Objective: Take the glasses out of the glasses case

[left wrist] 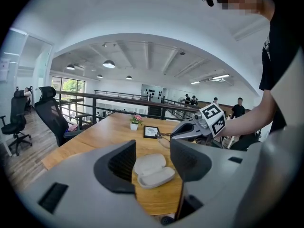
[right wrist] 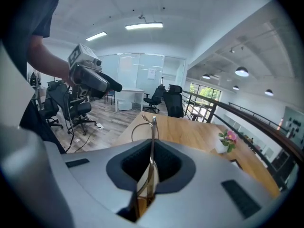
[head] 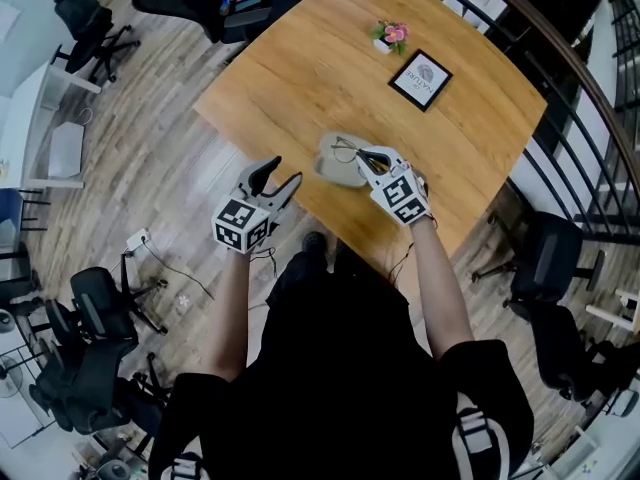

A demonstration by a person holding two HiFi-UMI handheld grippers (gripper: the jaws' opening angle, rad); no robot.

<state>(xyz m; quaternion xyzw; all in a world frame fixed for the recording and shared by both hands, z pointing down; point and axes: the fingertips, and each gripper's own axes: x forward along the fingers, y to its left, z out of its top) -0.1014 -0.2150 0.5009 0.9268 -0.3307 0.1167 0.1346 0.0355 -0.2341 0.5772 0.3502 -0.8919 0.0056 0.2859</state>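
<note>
An open pale grey glasses case lies on the wooden table near its front edge, lid folded back and nothing showing inside it. My right gripper hangs just above and right of the case, shut on thin metal-framed glasses. In the right gripper view the glasses stand edge-on between the pads, with the lens rim sticking out ahead. My left gripper is open and holds nothing. It hovers left of the case, off the table's edge. The left gripper view shows the right gripper carrying the glasses.
A small pot of pink flowers and a black framed picture stand at the far side of the table. Office chairs are on the wood floor to the left. A dark railing curves behind the table.
</note>
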